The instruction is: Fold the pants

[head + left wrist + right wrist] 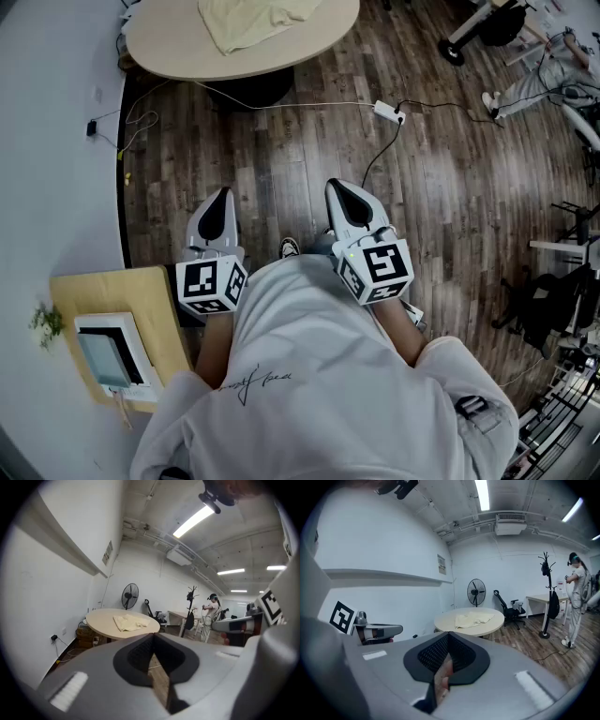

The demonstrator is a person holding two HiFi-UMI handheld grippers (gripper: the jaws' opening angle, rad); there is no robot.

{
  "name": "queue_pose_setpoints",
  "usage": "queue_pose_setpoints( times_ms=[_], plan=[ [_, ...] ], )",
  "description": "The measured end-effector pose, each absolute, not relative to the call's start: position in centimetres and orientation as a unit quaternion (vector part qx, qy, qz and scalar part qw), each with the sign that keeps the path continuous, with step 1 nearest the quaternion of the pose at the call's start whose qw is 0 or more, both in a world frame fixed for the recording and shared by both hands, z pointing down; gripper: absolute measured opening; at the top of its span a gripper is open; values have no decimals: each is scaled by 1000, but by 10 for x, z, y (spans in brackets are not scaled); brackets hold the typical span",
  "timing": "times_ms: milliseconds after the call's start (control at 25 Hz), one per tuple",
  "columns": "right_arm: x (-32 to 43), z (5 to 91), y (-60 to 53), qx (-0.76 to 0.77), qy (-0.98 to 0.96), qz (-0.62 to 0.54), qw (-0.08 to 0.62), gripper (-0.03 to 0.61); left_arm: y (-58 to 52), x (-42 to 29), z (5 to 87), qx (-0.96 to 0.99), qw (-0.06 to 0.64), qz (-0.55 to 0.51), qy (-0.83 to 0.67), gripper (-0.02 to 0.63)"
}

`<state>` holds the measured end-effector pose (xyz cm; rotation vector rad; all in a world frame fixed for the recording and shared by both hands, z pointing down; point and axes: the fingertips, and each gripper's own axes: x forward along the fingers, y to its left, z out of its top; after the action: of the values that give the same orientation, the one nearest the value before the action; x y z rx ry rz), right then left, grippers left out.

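The cream pants (253, 23) lie crumpled on a round beige table (169, 47) at the far end of the room, well beyond both grippers. They also show in the left gripper view as pants (130, 622) and in the right gripper view as pants (474, 618). My left gripper (221, 194) and right gripper (336, 186) hang side by side over the wooden floor, close to the person's body, pointing toward the table. Both hold nothing. The left gripper (152, 637) has its tips together with only a thin slit behind them. The right gripper (448, 634) is fully shut.
A white power strip (387, 111) with cables lies on the floor between me and the table. A small wooden stand (141, 291) with a white device sits at my left by the wall. Another person (576, 597), a coat stand (546, 592), a fan (130, 595) and desks stand farther off.
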<state>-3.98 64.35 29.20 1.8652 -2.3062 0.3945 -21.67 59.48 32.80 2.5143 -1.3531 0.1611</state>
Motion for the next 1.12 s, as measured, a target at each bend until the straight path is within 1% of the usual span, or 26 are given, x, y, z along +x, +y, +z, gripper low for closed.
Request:
queue_pose_setpoints(
  times_ms=[160, 320, 520, 680, 1120],
  plan=[
    [-38, 292, 640, 618, -772, 129, 77, -2, 589, -212, 326, 871, 138, 55, -468, 54],
    [-37, 288, 635, 600, -785, 144, 46, -2, 582, -210, 328, 868, 135, 57, -473, 54],
    [-28, 291, 616, 589, -794, 144, 45, -2, 571, -206, 329, 861, 124, 65, -489, 54],
    [-32, 290, 591, 555, -819, 144, 31, -2, 550, -200, 332, 856, 124, 71, -496, 54],
    [-4, 306, 477, 527, -830, 172, 64, -2, 436, -159, 310, 865, 104, 73, -485, 54]
  ],
)
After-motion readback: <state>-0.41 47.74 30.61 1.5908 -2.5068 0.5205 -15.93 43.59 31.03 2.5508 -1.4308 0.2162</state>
